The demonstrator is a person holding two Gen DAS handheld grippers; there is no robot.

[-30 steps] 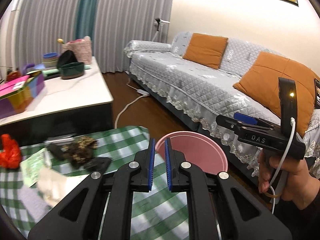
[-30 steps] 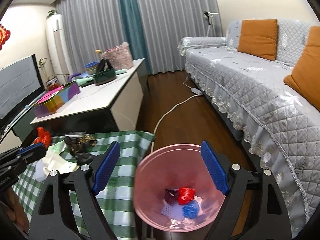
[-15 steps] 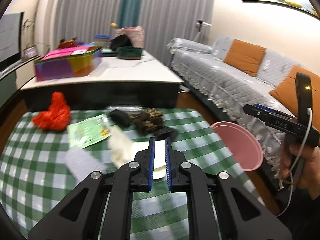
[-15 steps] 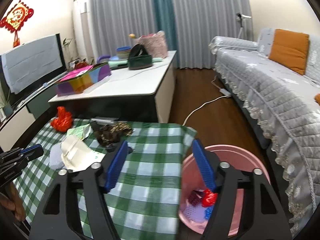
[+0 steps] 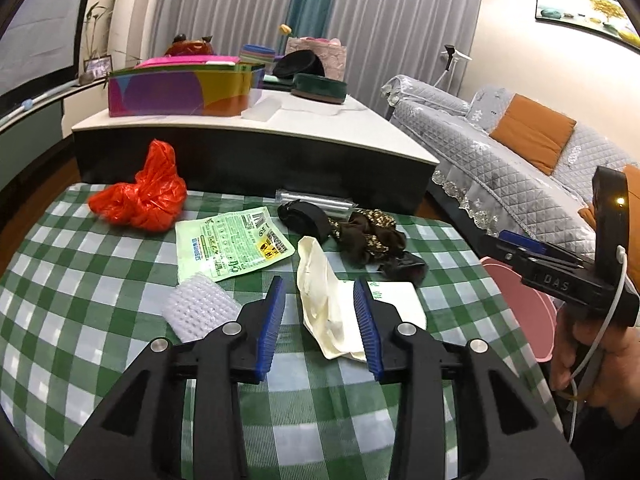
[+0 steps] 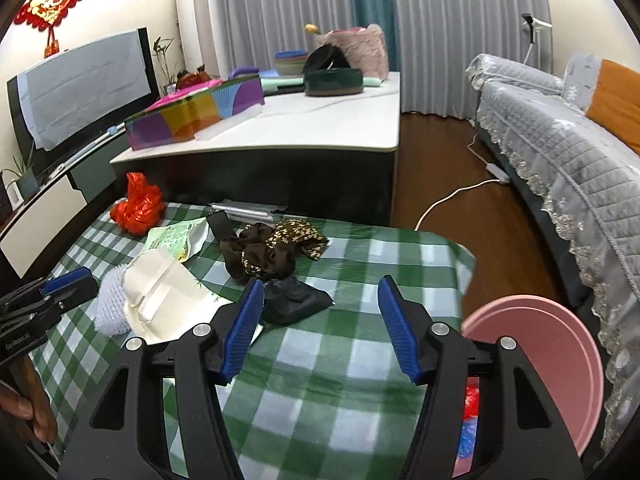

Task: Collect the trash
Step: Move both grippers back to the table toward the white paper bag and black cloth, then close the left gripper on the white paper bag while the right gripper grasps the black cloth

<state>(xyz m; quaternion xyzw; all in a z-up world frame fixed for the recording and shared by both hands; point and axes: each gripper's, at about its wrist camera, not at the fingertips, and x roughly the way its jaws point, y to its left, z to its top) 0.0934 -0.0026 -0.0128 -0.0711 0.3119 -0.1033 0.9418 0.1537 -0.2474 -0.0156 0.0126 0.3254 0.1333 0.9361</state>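
Left wrist view
Left gripper [image 5: 322,308]: jaws apart, empty, hovering low over the checked cloth [image 5: 80,292], either side of the cream wrapper [image 5: 324,300].
Right gripper [image 5: 516,246]: held level at the right, above the pink bin [image 5: 528,308].

Right wrist view
Right gripper [image 6: 322,320]: jaws wide, empty, over the cloth beside the black scrap [image 6: 294,300].
Pink bin [image 6: 552,356]: off the table's right edge, trash inside.
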